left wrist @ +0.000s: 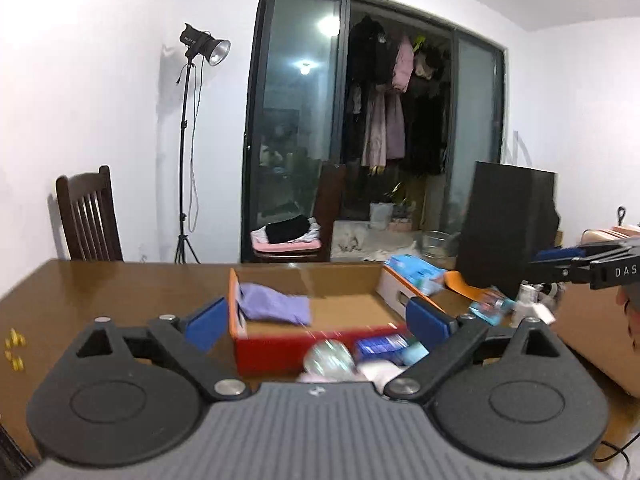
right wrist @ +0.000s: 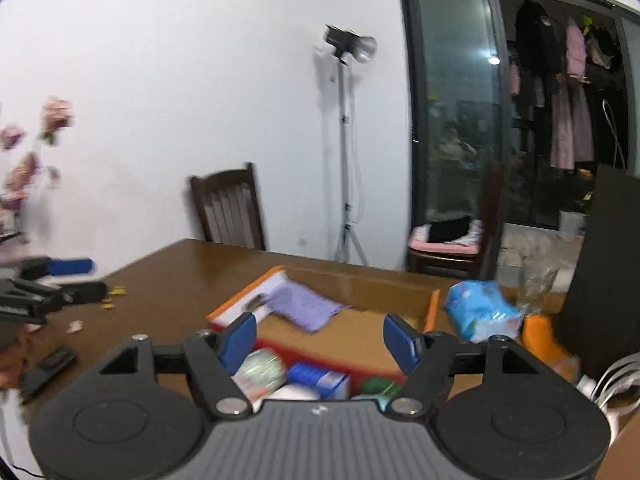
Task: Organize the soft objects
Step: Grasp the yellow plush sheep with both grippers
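An open cardboard box with a red front and orange rim sits on the brown table. A purple cloth lies over its left side. My left gripper is open and empty, held above the box front. My right gripper is open and empty, also above the box front. Below the fingers lie a shiny round packet, a blue packet and a white soft item. A blue plastic pack rests at the box's right.
A black upright panel stands at the right. The right gripper shows at the left view's right edge; the left gripper at the right view's left edge. Small yellow bits lie on the table. Chairs stand behind.
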`<state>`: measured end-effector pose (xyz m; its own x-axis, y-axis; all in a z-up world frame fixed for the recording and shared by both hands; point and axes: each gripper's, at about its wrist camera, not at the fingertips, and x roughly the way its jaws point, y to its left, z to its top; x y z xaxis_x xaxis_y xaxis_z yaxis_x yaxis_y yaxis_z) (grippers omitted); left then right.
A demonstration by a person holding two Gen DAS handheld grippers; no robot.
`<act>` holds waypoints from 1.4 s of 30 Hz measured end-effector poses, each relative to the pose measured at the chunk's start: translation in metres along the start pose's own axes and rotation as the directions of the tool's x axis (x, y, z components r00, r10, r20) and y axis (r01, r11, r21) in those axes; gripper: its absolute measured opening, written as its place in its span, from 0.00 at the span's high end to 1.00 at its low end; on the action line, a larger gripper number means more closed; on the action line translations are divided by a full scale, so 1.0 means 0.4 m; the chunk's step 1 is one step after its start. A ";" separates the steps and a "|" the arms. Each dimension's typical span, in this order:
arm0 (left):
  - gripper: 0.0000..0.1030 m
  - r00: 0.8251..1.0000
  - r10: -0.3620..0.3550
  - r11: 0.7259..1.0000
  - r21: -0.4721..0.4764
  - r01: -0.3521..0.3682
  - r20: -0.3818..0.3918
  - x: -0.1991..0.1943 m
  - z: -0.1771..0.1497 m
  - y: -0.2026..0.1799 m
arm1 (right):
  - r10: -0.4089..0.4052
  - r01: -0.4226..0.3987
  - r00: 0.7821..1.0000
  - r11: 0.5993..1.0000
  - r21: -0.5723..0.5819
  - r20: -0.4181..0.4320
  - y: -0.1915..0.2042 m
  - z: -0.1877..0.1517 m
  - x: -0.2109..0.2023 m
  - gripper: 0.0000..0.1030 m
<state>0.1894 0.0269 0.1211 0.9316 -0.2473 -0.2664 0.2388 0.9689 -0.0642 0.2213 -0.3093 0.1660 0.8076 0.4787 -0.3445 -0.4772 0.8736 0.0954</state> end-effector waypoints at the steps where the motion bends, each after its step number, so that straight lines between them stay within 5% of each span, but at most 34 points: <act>1: 0.06 1.000 -0.002 1.000 0.004 0.002 0.006 -0.023 -0.025 -0.007 | 0.016 -0.017 1.000 1.000 0.004 0.013 0.017 -0.029 -0.024 0.32; 11: 0.03 0.999 -0.031 0.999 0.007 0.031 -0.010 -0.195 -0.253 -0.091 | -0.004 0.000 0.998 0.999 0.053 0.069 0.150 -0.297 -0.154 0.26; 16: 0.03 0.994 -0.071 0.997 -0.024 0.069 -0.089 -0.172 -0.302 -0.088 | 0.007 -0.011 1.000 0.989 0.144 0.028 0.159 -0.397 -0.127 0.25; 21: 0.05 0.984 -0.142 0.989 -0.055 0.137 -0.104 -0.052 -0.287 -0.077 | 0.015 -0.016 1.000 0.987 0.161 0.003 0.156 -0.406 -0.041 0.25; 24: 0.22 0.977 -0.155 0.986 -0.078 0.145 -0.145 0.059 -0.277 -0.075 | 0.016 -0.013 1.000 0.978 0.209 -0.013 0.137 -0.390 0.048 0.26; 30: 0.27 0.928 -0.221 0.965 -0.208 0.162 -0.300 0.241 -0.274 -0.031 | 0.000 0.006 1.000 0.959 0.284 -0.021 0.083 -0.332 0.205 0.27; 36: 0.26 0.889 -0.318 0.937 -0.251 0.242 -0.329 0.297 -0.287 -0.019 | 0.018 0.017 0.993 0.953 0.303 -0.113 0.049 -0.317 0.342 0.35; 42: 0.44 0.890 -0.332 0.919 -0.320 0.231 -0.312 0.309 -0.285 -0.004 | 0.059 -0.008 0.991 0.921 0.389 -0.120 0.014 -0.337 0.365 0.55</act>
<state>0.2729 -0.0046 -0.0213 0.6647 -0.5407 -0.5156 0.3468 0.8346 -0.4281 0.2897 -0.2462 -0.0097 0.7306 0.5154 -0.4479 -0.3108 0.8351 0.4539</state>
